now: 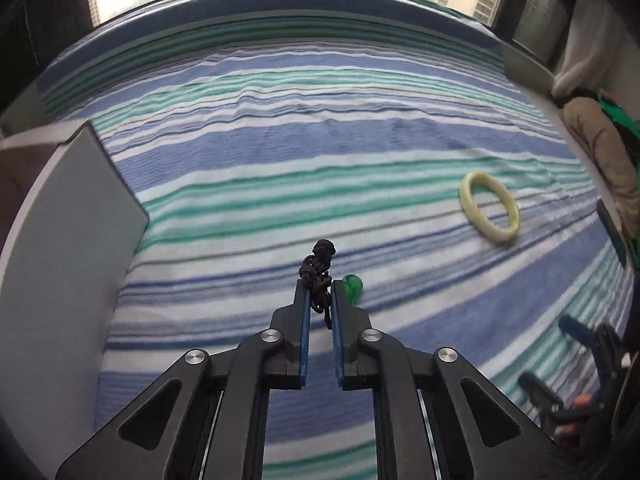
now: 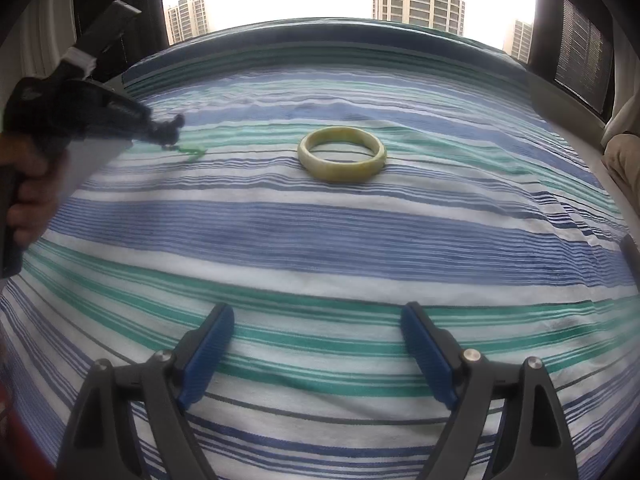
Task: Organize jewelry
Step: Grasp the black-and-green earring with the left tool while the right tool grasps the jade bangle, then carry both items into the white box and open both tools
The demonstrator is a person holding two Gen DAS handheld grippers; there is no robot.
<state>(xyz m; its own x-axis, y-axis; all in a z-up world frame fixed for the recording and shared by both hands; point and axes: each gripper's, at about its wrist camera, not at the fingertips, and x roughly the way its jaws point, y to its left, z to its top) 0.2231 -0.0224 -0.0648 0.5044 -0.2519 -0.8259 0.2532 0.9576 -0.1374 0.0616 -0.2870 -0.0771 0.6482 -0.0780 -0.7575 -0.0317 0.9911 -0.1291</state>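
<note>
My left gripper (image 1: 320,286) is shut on a black knotted cord (image 1: 318,272) that carries a green pendant (image 1: 353,285), which hangs just right of the fingertips above the striped cloth. A pale yellow-green bangle (image 1: 490,208) lies flat on the cloth to the right. In the right wrist view the bangle (image 2: 342,153) lies ahead, centred. My right gripper (image 2: 318,316) is open and empty, low over the cloth. The left gripper (image 2: 160,132) shows at the left of that view with the cord and pendant (image 2: 192,151) hanging from it.
A blue, green and white striped cloth (image 1: 280,152) covers the surface. A white box wall (image 1: 68,240) stands at the left. A beige bundle (image 1: 604,152) lies at the right edge. A window with tower blocks is behind.
</note>
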